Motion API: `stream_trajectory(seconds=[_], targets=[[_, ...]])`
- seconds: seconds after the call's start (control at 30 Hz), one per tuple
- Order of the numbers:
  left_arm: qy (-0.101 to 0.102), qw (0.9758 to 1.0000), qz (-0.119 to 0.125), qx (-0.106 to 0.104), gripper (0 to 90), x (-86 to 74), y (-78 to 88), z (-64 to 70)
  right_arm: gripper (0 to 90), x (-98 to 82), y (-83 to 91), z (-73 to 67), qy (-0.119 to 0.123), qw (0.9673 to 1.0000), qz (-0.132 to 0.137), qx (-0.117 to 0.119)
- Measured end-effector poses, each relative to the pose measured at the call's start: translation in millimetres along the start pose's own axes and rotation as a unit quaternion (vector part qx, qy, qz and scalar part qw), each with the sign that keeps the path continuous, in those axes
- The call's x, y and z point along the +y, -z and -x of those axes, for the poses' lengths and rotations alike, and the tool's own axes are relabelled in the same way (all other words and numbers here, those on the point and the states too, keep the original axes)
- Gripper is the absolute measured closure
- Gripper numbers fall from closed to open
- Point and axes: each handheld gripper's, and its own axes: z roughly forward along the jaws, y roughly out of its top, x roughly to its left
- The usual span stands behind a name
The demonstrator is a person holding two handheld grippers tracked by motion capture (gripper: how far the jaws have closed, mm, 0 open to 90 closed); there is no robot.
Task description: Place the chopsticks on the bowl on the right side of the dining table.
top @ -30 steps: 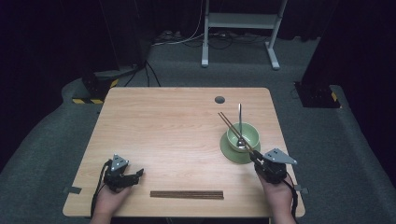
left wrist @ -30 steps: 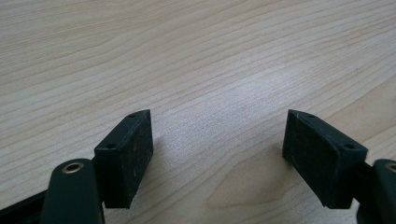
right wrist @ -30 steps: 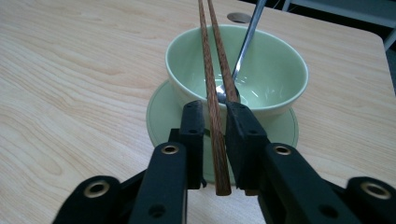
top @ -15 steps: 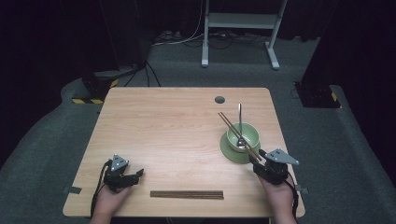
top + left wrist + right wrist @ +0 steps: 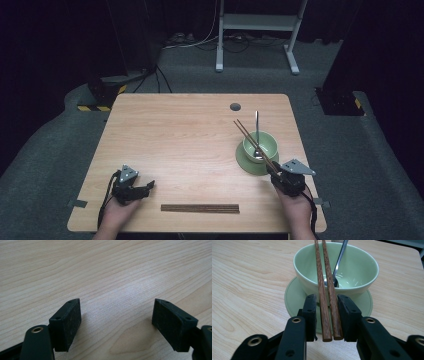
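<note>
A pale green bowl (image 5: 260,145) stands on a matching saucer (image 5: 246,161) at the table's right, with a metal spoon (image 5: 257,131) leaning in it. A pair of brown chopsticks (image 5: 250,138) lies slanted across the bowl's rim. My right gripper (image 5: 278,175) is at their near ends. In the right gripper view its jaws have just been closing, and both chopsticks (image 5: 327,302) sit side by side between the pads, held above the saucer (image 5: 292,297). My left gripper (image 5: 148,186) rests at the front left, open over bare wood, as the left gripper (image 5: 116,322) view shows.
A second pair of dark chopsticks (image 5: 200,208) lies flat along the front edge between my hands. The wooden table (image 5: 180,135) has a round cable hole (image 5: 235,106) at the back right. A metal frame (image 5: 257,22) stands on the floor beyond.
</note>
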Motion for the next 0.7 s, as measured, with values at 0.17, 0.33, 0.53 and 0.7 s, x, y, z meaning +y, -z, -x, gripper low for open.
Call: stream_trajectory(seconds=[0.17,0.33,0.53,0.7], targets=[[-0.005,0.9999,-0.011,-0.005,19.0,4.9,-3.8,1.1,76.0,1.2,0.9,-1.4,0.007,1.0,0.0,0.004],[-0.006,0.9997,-0.023,-0.009,15.3,11.1,-8.2,3.3,76.1,1.3,1.9,-2.9,0.007,0.9999,0.0,0.012],[-0.024,0.9993,-0.014,-0.023,15.5,34.0,-10.8,9.3,76.1,-0.3,3.6,-7.5,0.009,0.9998,-0.004,0.017],[-0.012,0.999,0.011,-0.041,15.3,49.6,-17.4,16.8,76.0,1.1,5.6,-10.5,0.011,0.9997,-0.01,0.017]])
